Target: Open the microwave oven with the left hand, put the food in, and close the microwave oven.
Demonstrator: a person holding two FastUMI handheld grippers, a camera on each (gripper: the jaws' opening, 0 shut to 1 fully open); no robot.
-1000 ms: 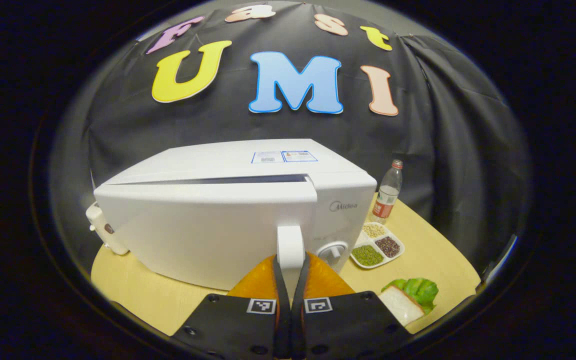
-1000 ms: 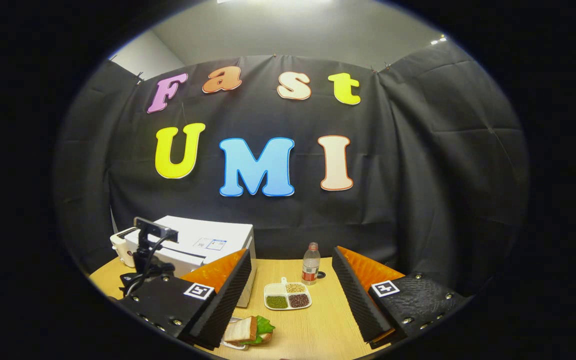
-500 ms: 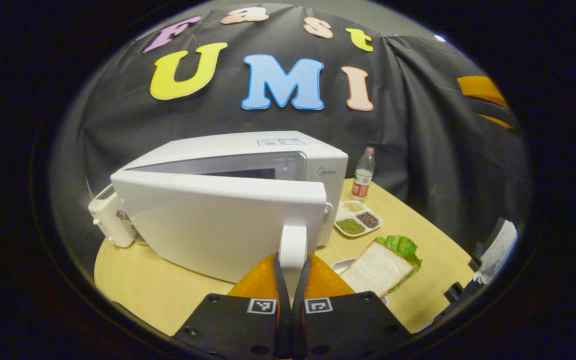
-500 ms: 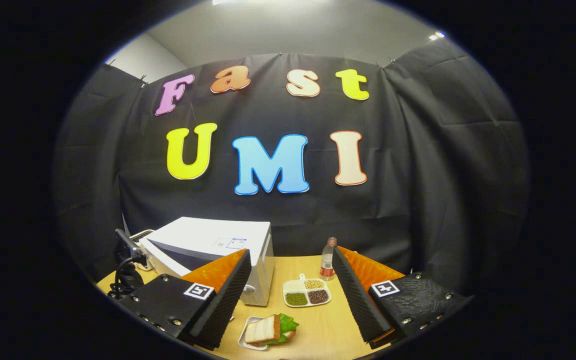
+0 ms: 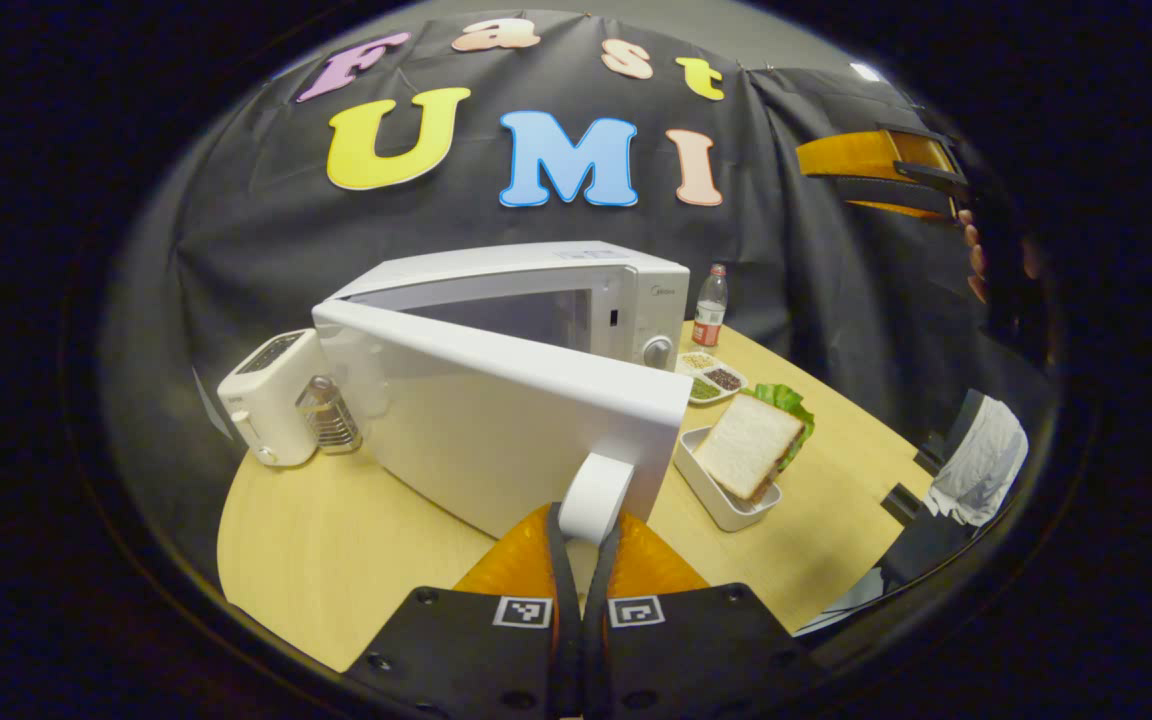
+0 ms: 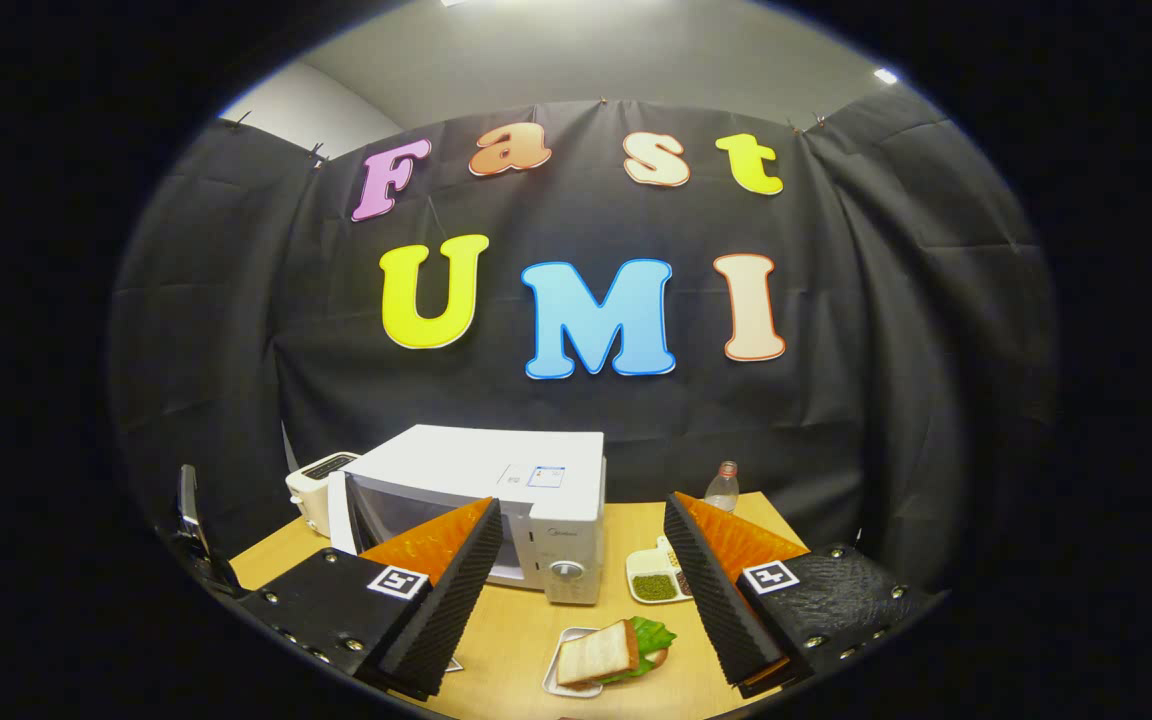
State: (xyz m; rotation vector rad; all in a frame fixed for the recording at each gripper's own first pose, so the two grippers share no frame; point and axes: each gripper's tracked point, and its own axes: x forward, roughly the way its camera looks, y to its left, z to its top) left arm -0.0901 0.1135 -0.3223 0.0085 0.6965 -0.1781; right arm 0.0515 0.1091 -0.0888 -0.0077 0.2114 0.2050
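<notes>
Left gripper [image 5: 581,540] was seen clamped on door handle [image 5: 596,497], both fingers pressed against it. Microwave door [image 5: 496,420] was swung well out from microwave [image 6: 496,500], cavity exposed; microwave was set toward table's [image 5: 336,540] back edge. Right gripper [image 6: 581,590] was held wide open, nothing between fingers, above table's near edge. Sandwich [image 6: 611,652] was seen in small white tray [image 6: 561,682], in front of microwave, untouched.

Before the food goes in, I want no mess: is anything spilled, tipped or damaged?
Nothing stands out. The sandwich sits in its tray, the bottle is upright, and the grains stay in their divided dish. The microwave door is simply swung open.
</notes>
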